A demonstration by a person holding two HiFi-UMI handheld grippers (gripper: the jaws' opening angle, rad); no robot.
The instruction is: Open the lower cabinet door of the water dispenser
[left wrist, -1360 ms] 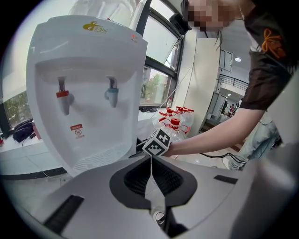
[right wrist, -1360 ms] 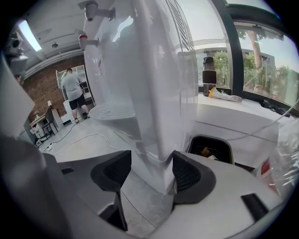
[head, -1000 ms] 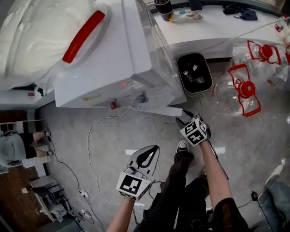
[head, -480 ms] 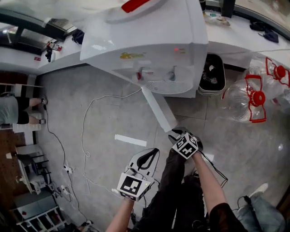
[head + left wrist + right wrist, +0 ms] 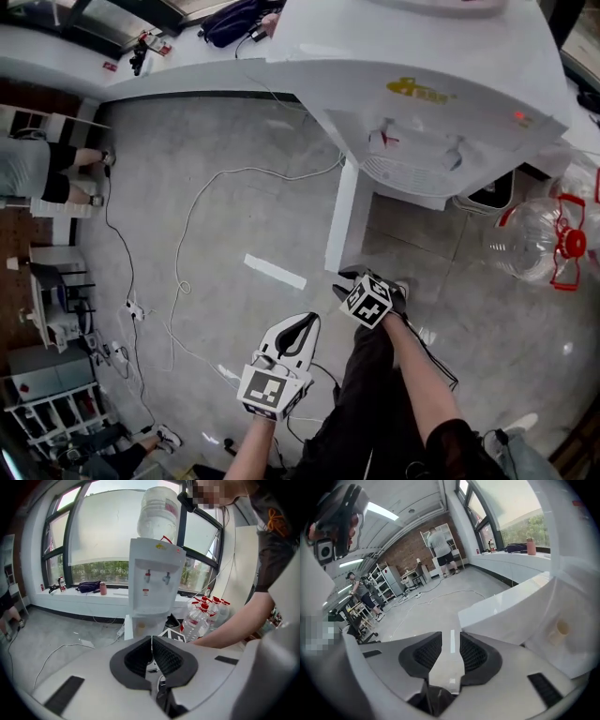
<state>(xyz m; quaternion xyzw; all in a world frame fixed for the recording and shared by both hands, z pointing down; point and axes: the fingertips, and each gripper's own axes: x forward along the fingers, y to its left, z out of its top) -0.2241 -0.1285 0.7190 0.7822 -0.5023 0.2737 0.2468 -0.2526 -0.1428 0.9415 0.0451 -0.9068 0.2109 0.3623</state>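
The white water dispenser (image 5: 441, 84) (image 5: 154, 578) stands at the upper right of the head view. Its lower cabinet door (image 5: 343, 216) (image 5: 506, 606) is swung out, roughly square to the front, and the cabinet inside (image 5: 145, 627) shows. My right gripper (image 5: 349, 281) (image 5: 452, 637) sits at the door's free end. Its jaws stand partly apart, and only floor shows between them. The door lies just right of them; touch cannot be told. My left gripper (image 5: 311, 320) (image 5: 151, 637) hangs lower left, pads together, empty.
Empty water bottles (image 5: 539, 239) (image 5: 201, 618) and a black bin (image 5: 487, 197) stand right of the dispenser. A cable (image 5: 187, 253) and a white tape strip (image 5: 275, 272) lie on the floor. A white counter (image 5: 141, 66) runs along the back; a person's legs (image 5: 56, 173) show at far left.
The door has swung from nearly flat against the dispenser's front to standing straight out. My right gripper stayed at its free end throughout. The left gripper hardly shifted in the head view.
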